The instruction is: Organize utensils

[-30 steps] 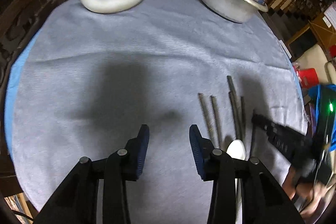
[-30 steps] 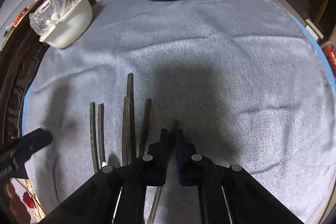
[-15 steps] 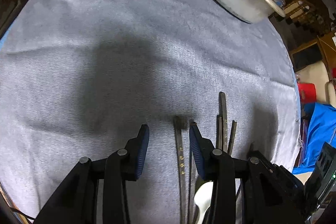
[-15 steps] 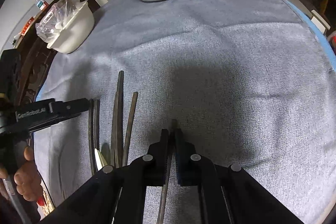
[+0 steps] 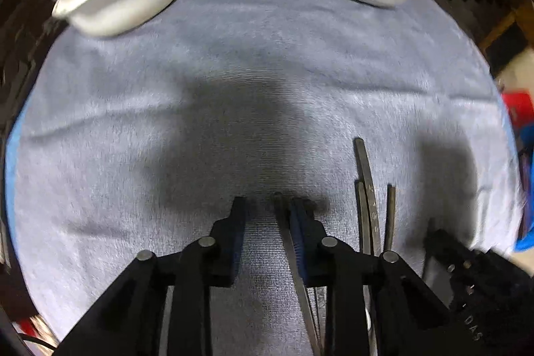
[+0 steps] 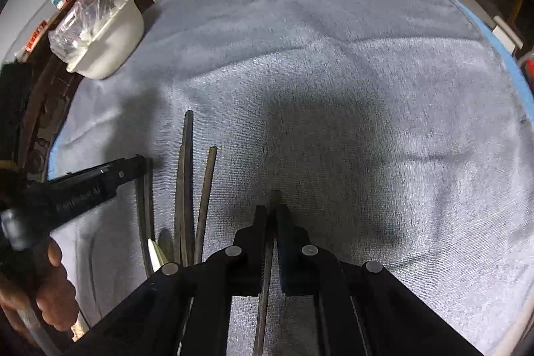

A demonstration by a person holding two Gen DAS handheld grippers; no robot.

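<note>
The left gripper (image 5: 267,206) has been moved right over a dark slender utensil (image 5: 283,222), jaws closing, not yet pinching; the right gripper (image 6: 272,212) clamps another thin dark utensil (image 6: 275,197). Closure is needed next.

Grey-blue cloth (image 6: 367,62), white bowl (image 6: 113,45), dark utensils (image 6: 185,175)

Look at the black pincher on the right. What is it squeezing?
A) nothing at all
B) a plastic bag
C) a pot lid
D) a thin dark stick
D: the right gripper has its jaws shut on a thin dark stick that pokes out past the tips, over the grey cloth.
</note>
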